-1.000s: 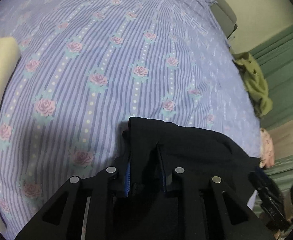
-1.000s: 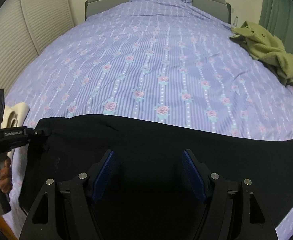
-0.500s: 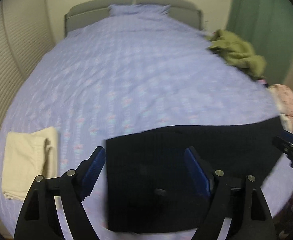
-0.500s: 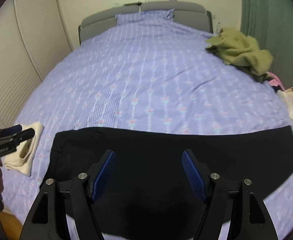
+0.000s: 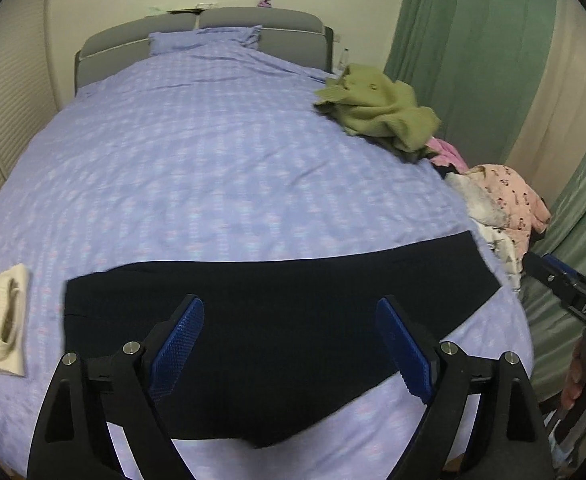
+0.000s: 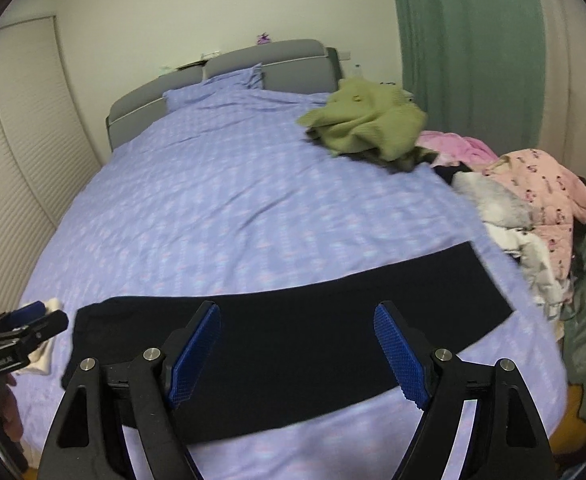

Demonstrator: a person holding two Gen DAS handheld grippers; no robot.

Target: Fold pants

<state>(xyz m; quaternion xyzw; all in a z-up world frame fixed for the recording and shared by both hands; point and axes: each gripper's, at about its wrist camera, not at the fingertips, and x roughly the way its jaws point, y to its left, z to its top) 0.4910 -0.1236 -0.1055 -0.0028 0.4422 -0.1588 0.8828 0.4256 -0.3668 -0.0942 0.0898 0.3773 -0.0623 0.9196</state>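
We hold the left gripper (image 5: 289,344) and right gripper (image 6: 297,350), fingers spread and empty, above the black pants (image 5: 277,308) stretched flat across the bed (image 5: 213,152).

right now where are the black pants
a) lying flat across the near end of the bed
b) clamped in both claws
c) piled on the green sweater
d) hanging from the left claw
a: the black pants lie spread flat on the bed, with the left claw and right claw both open and empty.
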